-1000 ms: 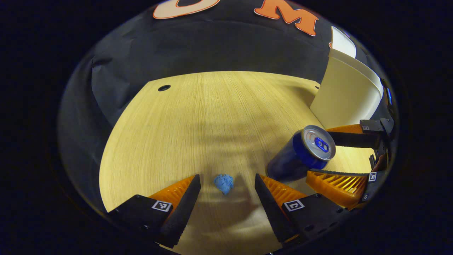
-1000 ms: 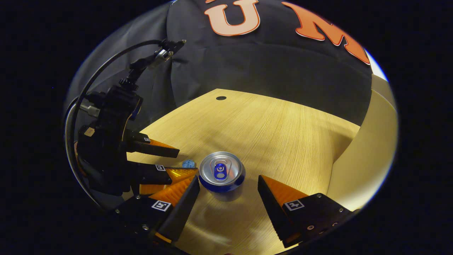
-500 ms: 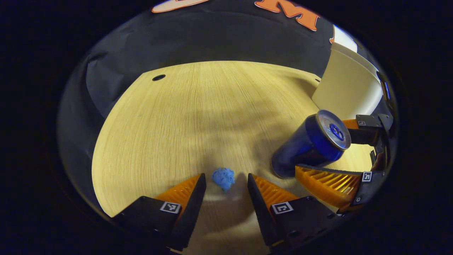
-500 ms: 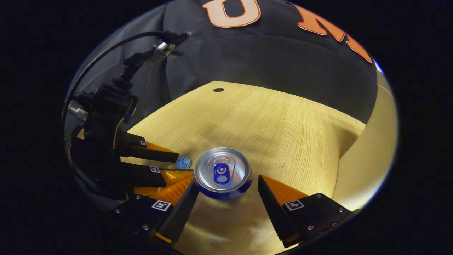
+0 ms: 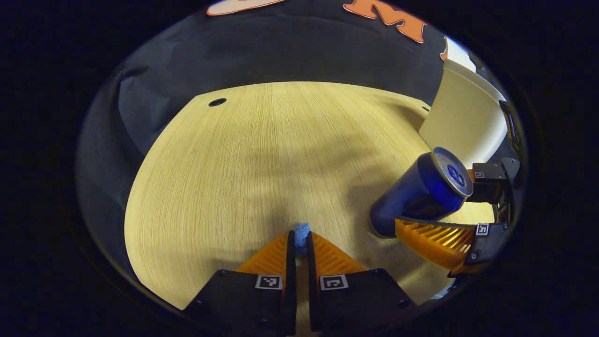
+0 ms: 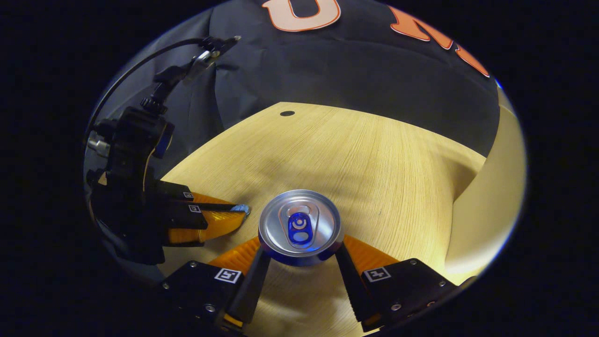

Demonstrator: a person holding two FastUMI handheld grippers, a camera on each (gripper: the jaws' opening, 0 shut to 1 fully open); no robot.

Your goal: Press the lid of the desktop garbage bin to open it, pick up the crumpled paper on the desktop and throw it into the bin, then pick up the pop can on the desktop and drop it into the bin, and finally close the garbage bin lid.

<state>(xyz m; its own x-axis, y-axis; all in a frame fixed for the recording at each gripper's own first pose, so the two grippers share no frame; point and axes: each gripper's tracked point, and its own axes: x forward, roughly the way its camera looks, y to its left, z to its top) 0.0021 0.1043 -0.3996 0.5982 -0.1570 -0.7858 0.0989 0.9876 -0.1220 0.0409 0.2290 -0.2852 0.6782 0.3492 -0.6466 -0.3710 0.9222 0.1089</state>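
Observation:
A small blue crumpled paper point(image 5: 301, 231) is pinched between the tips of my left gripper point(image 5: 301, 239), low over the wooden desktop point(image 5: 243, 168). In the right gripper view the same left gripper point(image 6: 241, 209) comes in from the left with the paper point(image 6: 242, 207) at its tips. The blue pop can point(image 6: 301, 228) with a silver top stands between the fingers of my right gripper point(image 6: 302, 253), and both fingers press on its sides. In the left gripper view the can point(image 5: 419, 192) sits to the right inside the right gripper point(image 5: 433, 203). The cream garbage bin point(image 5: 463, 121) stands just behind it.
The bin's wall point(image 6: 486, 206) curves along the right side of the right gripper view, close to the can. A white lid part point(image 5: 456, 51) rises above the bin's rim. A round cable hole point(image 5: 217, 101) lies at the desktop's far left. Black cloth backs the desktop.
My left gripper's fingers have closed from wide apart onto the blue paper. The right gripper's fingers have closed in on the can's sides.

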